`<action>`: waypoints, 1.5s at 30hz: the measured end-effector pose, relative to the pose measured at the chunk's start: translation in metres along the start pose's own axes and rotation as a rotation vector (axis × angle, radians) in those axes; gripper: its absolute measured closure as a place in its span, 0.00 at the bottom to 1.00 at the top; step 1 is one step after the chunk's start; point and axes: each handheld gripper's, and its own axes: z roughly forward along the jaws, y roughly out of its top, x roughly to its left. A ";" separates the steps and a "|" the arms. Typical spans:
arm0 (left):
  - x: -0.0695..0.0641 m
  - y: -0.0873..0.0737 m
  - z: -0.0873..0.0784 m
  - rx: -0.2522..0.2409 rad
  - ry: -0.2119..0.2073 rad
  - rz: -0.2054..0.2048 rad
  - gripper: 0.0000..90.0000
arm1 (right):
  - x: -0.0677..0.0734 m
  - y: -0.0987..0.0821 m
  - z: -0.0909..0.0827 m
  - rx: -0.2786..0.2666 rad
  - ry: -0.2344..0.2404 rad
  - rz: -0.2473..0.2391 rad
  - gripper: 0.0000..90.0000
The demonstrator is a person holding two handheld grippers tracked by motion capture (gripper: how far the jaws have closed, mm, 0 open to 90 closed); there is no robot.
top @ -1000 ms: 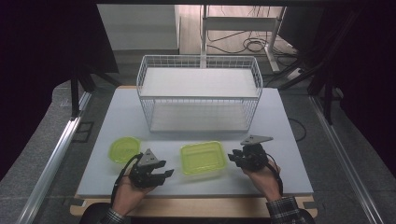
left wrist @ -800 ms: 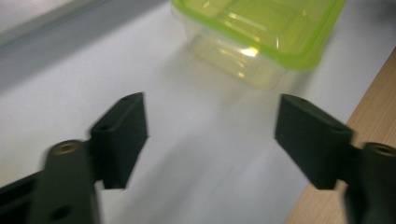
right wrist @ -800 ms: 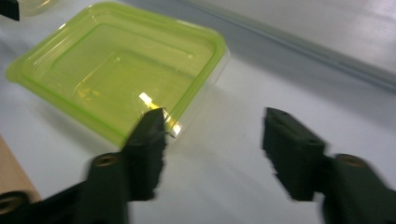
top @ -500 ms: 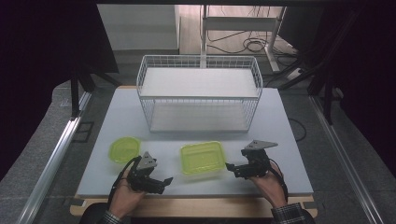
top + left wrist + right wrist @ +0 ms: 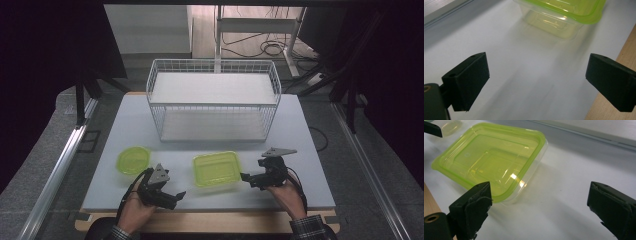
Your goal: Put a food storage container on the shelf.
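A rectangular clear container with a lime-green lid (image 5: 216, 169) sits on the white table near the front edge. My left gripper (image 5: 176, 196) lies low to its left, pointing toward it. My right gripper (image 5: 245, 177) sits at its right end, pointing left. Both have just been opening and now stand open with nothing between the jaws. In the left gripper view the container (image 5: 559, 15) lies ahead, beyond my left gripper (image 5: 537, 77). In the right gripper view the container (image 5: 494, 157) lies ahead and left of my right gripper (image 5: 539, 202). A round green-lidded container (image 5: 133, 160) sits at the left.
A white wire basket (image 5: 212, 100) stands at the back middle of the table. The wooden front edge (image 5: 210, 222) runs just behind both hands. A metal rail (image 5: 60, 170) runs along the left side. Bare table surface (image 5: 300, 150) lies to the right.
Both grippers' jaws have spread apart. The hands stay about where they were on either side of the rectangular container.
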 end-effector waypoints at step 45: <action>-0.003 0.001 0.001 0.002 0.025 0.053 0.07 | -0.026 0.031 0.039 0.095 0.319 0.458 0.89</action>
